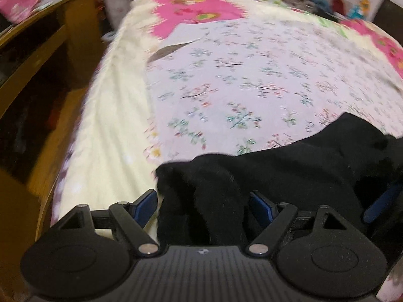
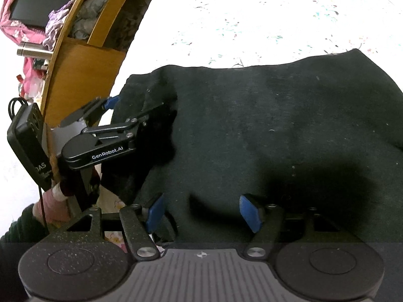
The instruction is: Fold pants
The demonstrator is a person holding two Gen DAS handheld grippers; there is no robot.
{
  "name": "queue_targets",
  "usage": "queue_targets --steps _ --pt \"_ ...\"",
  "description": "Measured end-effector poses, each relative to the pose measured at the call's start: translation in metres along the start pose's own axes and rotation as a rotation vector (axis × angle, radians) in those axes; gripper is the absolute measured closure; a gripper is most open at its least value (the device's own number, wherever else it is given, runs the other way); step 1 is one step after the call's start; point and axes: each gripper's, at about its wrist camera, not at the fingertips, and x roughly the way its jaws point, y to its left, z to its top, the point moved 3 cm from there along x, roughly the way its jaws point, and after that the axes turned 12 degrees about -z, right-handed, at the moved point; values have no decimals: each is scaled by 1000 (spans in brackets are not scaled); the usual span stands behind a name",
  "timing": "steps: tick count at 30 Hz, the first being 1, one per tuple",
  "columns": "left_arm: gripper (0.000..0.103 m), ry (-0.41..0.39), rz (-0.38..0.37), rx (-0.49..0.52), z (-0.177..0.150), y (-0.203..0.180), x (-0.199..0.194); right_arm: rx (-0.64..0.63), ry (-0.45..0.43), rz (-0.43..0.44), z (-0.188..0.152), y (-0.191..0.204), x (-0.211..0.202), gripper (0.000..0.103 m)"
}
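Observation:
The black pants [image 2: 277,125] lie on the floral bedsheet [image 1: 252,75] near the bed's front edge; they also show in the left wrist view [image 1: 289,166]. My left gripper [image 1: 202,205] is open, its blue pads either side of a bunched fold of the pants at their left end; it also shows in the right wrist view [image 2: 131,108]. My right gripper [image 2: 201,214] is open, its blue pads resting over the flat black cloth. One of its blue pads [image 1: 382,201] shows at the right edge of the left wrist view.
A wooden cabinet [image 1: 37,88] stands along the bed's left side. It shows in the right wrist view [image 2: 83,75] with clothes on its shelves. Pink patterned bedding [image 1: 196,7] and small items lie at the far end of the bed.

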Motion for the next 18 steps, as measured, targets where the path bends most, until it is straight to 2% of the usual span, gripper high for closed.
queue_targets --steps 4,7,11,13,15,16,18 --pt "16 8 -25 81 10 2 10 11 -6 4 0 -3 0 49" --pt "18 -10 -120 108 19 0 8 30 -9 8 -2 -8 0 49" --pt "21 84 -158 135 18 6 29 56 -15 11 -4 -12 0 48" --pt "21 146 -240 85 20 17 39 58 -21 14 -5 -11 -2 48" --pt "21 159 -290 39 22 24 36 61 -24 14 -5 -11 -3 48" --pt "23 168 -302 25 21 25 32 65 -29 17 -6 -12 -4 48" --pt "36 185 -275 43 15 20 23 74 -39 20 -7 -15 -7 48"
